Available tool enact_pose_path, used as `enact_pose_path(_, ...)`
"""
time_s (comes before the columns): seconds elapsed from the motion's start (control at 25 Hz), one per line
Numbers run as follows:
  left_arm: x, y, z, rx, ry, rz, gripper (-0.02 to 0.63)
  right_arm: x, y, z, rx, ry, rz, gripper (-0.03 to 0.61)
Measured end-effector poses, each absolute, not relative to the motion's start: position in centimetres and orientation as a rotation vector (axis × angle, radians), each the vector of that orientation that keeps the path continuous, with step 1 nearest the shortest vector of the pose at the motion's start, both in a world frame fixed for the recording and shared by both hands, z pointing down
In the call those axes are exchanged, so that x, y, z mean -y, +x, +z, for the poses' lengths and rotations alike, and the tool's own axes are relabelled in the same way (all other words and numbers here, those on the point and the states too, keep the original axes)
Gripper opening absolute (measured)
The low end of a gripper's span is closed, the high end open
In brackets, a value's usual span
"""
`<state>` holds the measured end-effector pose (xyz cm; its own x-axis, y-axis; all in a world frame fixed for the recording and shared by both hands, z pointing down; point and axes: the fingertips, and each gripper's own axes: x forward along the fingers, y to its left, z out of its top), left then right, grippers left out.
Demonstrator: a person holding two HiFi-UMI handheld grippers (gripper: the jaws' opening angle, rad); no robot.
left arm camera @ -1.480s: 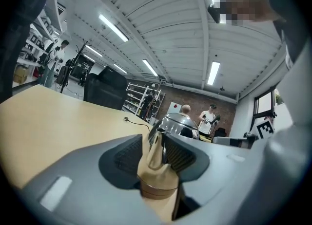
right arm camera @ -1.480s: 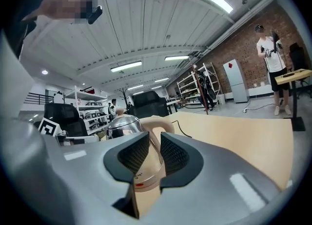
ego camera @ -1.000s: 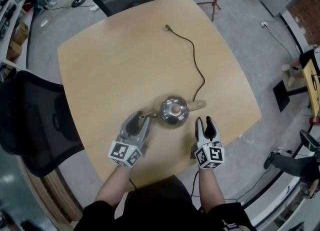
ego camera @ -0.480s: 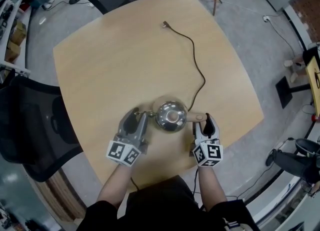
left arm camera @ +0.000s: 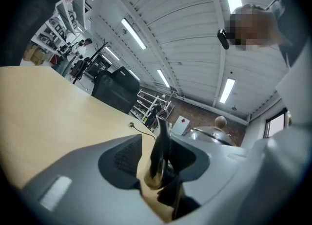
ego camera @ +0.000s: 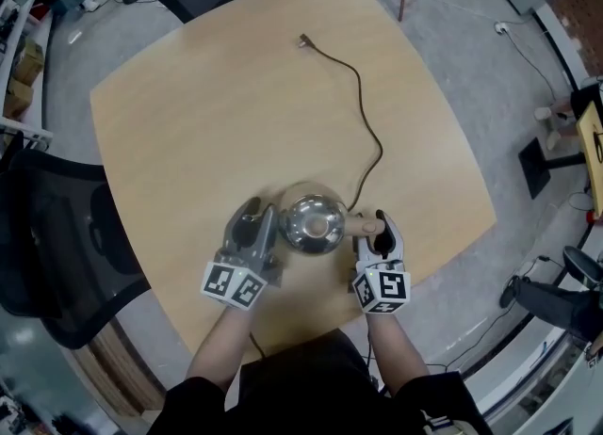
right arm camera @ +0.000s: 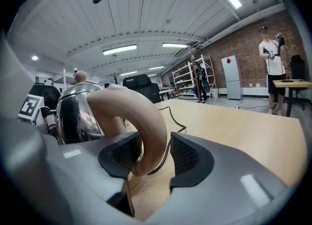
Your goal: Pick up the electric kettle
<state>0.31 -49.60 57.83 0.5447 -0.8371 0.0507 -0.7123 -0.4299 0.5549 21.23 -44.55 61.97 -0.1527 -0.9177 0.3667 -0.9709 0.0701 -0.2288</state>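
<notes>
Kettle point(ego camera: 314, 224) on wood table point(ego camera: 207, 113), grey floor point(ego camera: 490, 75); left fingers point(left arm camera: 122, 160) wide, right fingers point(right arm camera: 187, 158) closing round handle point(right arm camera: 146, 117).

Shiny, beige-handled electric kettle point(ego camera: 314, 223) stands upright on the wooden table point(ego camera: 236, 94).

Our forearms point(ego camera: 219, 344) reach forward: left gripper point(ego camera: 261, 216) fingers apart around the kettle spout point(left arm camera: 158, 146), right gripper point(ego camera: 381, 224) fingers closing, the kettle handle point(right arm camera: 146, 121) between them.

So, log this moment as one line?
right hand-held gripper: closing around kettle handle | left hand-held gripper: spout between jaws | kettle on table
</notes>
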Motion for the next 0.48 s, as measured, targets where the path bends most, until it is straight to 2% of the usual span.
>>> enact_pose_path(0.2, 49.64, 0.05, 57.86, 1.263, 2.234, -0.350, 0.137, 44.96, 21.05, 62.04, 2.215, 1.970, 0.652, 0.163)
enact_pose_path(0.48, 49.85, 0.22, 57.98, 1.218, 2.200, -0.382, 0.136, 45.54, 21.07, 62.47, 2.225, 2.058, 0.735, 0.112)
